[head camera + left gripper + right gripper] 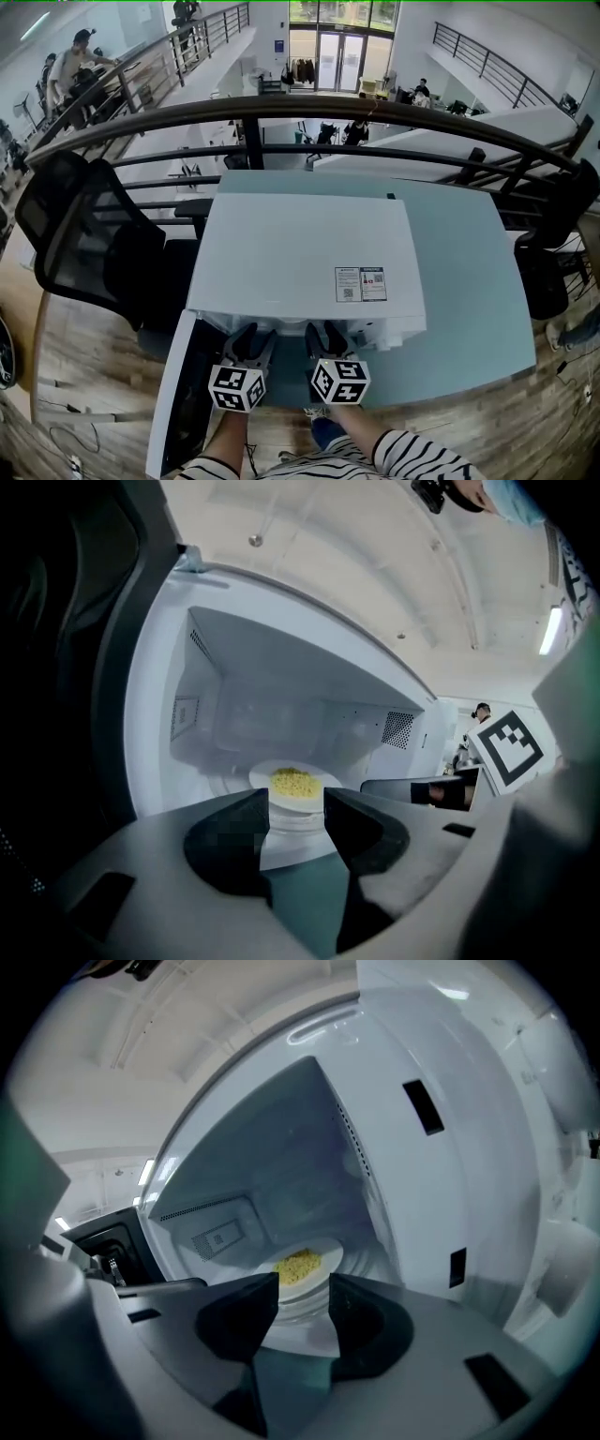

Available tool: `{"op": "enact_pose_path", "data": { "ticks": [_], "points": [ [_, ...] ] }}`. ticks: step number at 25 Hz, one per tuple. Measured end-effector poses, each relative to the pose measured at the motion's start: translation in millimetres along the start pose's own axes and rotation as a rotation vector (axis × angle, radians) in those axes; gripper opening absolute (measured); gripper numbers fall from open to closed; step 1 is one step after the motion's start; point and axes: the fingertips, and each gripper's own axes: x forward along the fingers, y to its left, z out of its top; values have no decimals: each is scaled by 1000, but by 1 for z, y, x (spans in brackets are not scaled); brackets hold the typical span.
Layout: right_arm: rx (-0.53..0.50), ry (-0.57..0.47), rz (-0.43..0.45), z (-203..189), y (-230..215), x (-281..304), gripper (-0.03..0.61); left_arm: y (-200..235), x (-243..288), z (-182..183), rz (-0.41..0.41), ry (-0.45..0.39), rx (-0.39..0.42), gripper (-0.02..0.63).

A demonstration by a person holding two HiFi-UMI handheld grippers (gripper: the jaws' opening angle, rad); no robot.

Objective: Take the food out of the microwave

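Jaws of the left gripper (251,339) and right gripper (326,337) point into the white microwave (300,253) in the head view, its door (187,403) swung open to the left. In the left gripper view the jaws are spread and empty, with a white dish (281,808) of yellow food (293,782), perhaps corn, farther inside the cavity. In the right gripper view the jaws are likewise apart, short of the dish. The best approach is probably to advance both grippers level, take opposite rims and draw the dish out flat.

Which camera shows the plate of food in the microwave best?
The left gripper view: it looks almost level into the microwave, with the plate and its yellow food centred beyond the open jaws. The right gripper view shows the plate too, but tilted. In the head view the microwave's top hides it.
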Motion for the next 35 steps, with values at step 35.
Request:
{"op": "enact_pose_path", "data": {
  "ticks": [35],
  "points": [
    [-39,47,-25,-8,1,42,170,15,62,-16,36,138,-132,176]
  ]
}}
